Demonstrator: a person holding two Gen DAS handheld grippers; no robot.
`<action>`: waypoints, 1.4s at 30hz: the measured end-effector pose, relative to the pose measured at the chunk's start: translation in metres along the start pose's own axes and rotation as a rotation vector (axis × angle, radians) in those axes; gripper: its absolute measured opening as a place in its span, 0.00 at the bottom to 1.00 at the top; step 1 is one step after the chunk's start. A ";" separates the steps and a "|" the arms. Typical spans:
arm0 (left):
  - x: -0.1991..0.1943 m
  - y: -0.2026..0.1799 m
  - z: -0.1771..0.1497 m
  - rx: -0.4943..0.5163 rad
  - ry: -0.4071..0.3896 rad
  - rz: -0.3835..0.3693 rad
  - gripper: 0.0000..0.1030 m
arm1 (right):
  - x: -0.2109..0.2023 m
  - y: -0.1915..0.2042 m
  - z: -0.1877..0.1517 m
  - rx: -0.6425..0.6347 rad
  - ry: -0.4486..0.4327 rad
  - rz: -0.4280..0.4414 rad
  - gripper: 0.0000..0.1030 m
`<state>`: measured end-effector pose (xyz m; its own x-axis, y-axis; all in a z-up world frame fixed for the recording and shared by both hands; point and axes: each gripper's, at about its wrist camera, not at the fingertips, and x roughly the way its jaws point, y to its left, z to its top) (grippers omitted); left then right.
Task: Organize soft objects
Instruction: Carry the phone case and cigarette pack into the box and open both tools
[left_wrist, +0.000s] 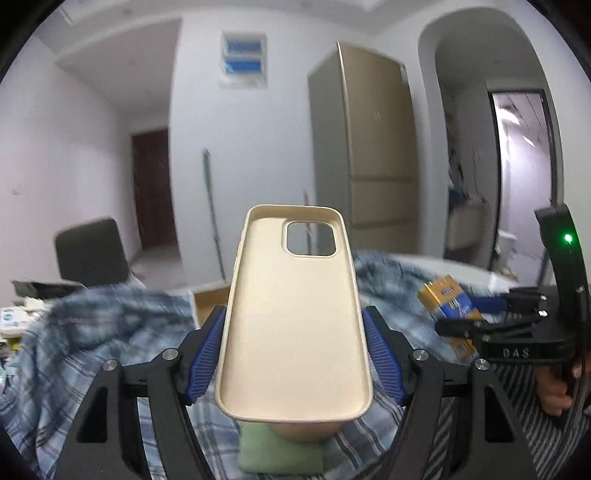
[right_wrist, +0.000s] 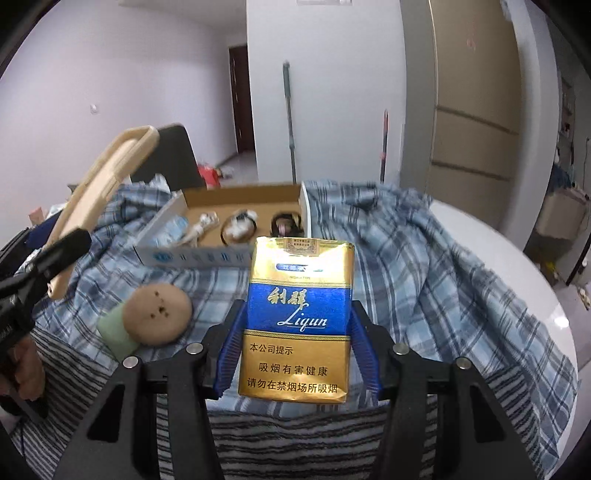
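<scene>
My left gripper (left_wrist: 294, 343) is shut on a beige soft phone case (left_wrist: 295, 314) and holds it up above the table; the case also shows at the left of the right wrist view (right_wrist: 107, 184). My right gripper (right_wrist: 295, 332) is shut on a gold and blue cigarette pack (right_wrist: 297, 317), also seen in the left wrist view (left_wrist: 448, 306). An open cardboard box (right_wrist: 243, 201) with hair ties and small items lies on the plaid cloth (right_wrist: 406, 258) beyond. A round tan puff (right_wrist: 157, 314) rests on a green sponge (right_wrist: 114, 332).
A round white table (right_wrist: 517, 266) carries the plaid cloth and a striped cloth (right_wrist: 295, 435). A dark chair (left_wrist: 92, 251) stands behind at left. A tall cabinet (left_wrist: 369, 147), a mop handle (right_wrist: 290, 122) and a doorway (left_wrist: 524, 166) are in the background.
</scene>
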<state>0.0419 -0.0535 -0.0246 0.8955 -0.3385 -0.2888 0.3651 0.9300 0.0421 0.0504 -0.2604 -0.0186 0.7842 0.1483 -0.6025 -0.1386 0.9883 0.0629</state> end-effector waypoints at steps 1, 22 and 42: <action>-0.005 0.002 0.001 -0.003 -0.026 0.013 0.72 | -0.005 0.002 0.001 -0.006 -0.028 0.000 0.52; 0.007 0.042 0.121 -0.171 -0.272 0.270 0.72 | -0.015 0.060 0.162 -0.043 -0.409 0.056 0.53; 0.116 0.080 0.094 -0.206 -0.001 0.227 0.73 | 0.097 0.042 0.156 -0.047 -0.197 0.041 0.53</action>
<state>0.1989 -0.0320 0.0357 0.9485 -0.1189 -0.2935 0.0966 0.9913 -0.0893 0.2147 -0.1990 0.0495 0.8799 0.1963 -0.4327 -0.1969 0.9794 0.0439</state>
